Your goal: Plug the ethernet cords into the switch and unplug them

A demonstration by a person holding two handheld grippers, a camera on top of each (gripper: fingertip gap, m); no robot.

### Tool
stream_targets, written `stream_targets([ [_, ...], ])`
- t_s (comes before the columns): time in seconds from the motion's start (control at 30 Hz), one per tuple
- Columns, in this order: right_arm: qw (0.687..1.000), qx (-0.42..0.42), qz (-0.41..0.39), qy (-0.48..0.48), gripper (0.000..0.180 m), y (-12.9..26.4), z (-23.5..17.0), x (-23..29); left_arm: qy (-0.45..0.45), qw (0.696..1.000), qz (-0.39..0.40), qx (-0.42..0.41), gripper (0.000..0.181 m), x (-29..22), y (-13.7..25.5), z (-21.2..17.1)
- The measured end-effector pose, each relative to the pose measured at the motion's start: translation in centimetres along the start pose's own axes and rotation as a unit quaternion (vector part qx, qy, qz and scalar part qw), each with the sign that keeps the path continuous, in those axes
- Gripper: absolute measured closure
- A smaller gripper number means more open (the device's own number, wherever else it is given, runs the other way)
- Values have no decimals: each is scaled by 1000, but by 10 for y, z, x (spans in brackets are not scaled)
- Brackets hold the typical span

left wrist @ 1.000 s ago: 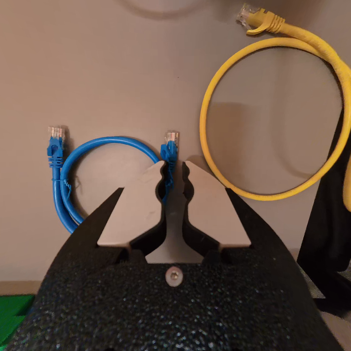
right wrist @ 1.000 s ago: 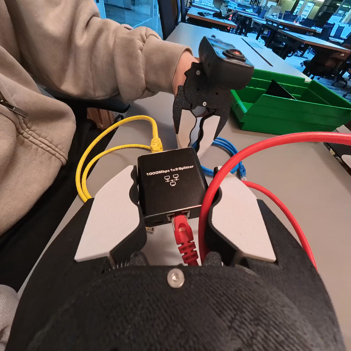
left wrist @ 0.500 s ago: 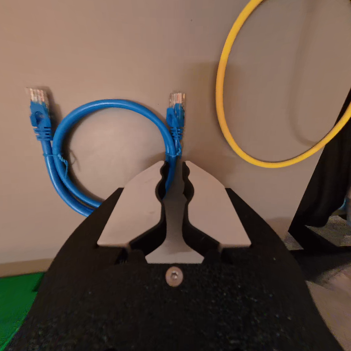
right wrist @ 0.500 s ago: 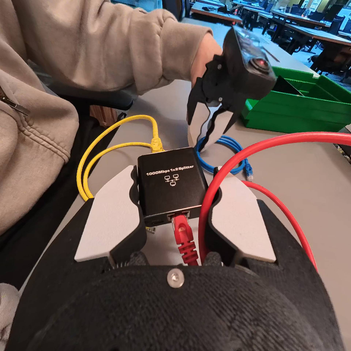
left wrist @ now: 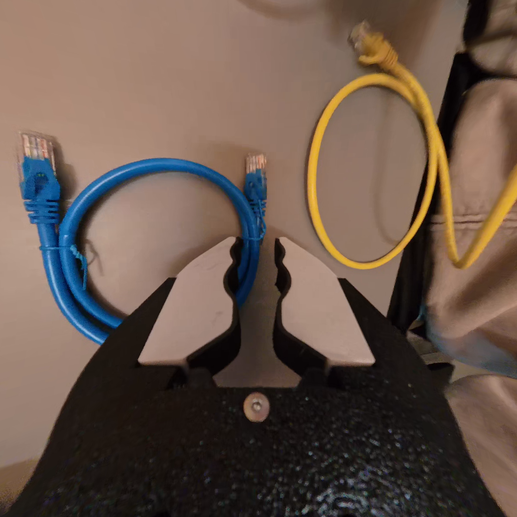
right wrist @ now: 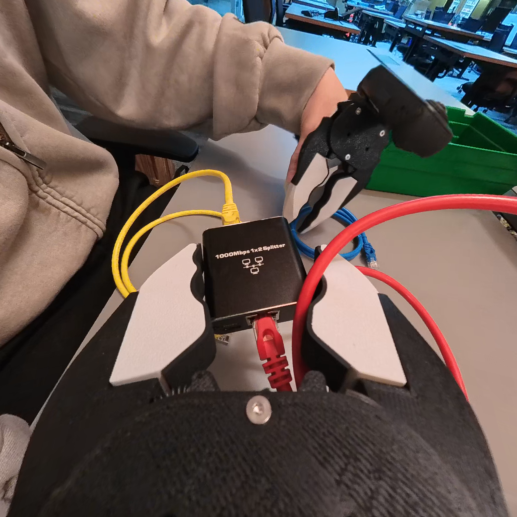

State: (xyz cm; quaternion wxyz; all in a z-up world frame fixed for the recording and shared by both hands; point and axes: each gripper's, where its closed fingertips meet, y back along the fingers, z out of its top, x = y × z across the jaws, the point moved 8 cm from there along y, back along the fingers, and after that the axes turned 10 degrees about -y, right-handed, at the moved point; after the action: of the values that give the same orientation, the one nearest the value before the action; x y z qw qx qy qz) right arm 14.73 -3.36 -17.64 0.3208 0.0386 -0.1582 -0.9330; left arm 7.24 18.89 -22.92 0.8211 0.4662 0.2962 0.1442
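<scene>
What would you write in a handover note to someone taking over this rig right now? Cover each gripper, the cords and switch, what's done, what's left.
Right gripper: shut on the switch, with the red cord caught beside one finger.
Left gripper: open, tips straddling the coiled blue cord on the table.
Done: red cord plugged into the near port, yellow cord into the far side.
Left: grip and plug in the blue cord, both its ends free; then unplug all.
</scene>
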Motion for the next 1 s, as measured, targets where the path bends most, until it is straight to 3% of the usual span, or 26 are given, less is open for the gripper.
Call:
stream_targets([
  [0.07, 1000, -1, 1, -2, 103, 0, 0, 0, 33, 999, -14, -3, 150, 3, -3, 1],
  [0.27, 1000, -2, -5, 2, 103, 1, 1, 0, 42, 998, 22, 29, 165, -1, -10, 6],
  [0.53, 1000, 0, -2, 16, 103, -5, 5, 2, -52, 976, 204, 64, 167, -24, -22, 13],
  [0.67, 1000, 5, -4, 26, 103, -7, 9, 5, -70, 965, 251, 28, 169, -30, -26, 10],
  [0.9, 999, -3, -17, 40, 103, 2, 17, 10, -148, 910, 388, 22, 169, -51, -17, 16],
  [1.0, 999, -8, -21, 45, 103, 4, 19, 11, -191, 866, 461, 44, 169, -62, 4, 27],
])
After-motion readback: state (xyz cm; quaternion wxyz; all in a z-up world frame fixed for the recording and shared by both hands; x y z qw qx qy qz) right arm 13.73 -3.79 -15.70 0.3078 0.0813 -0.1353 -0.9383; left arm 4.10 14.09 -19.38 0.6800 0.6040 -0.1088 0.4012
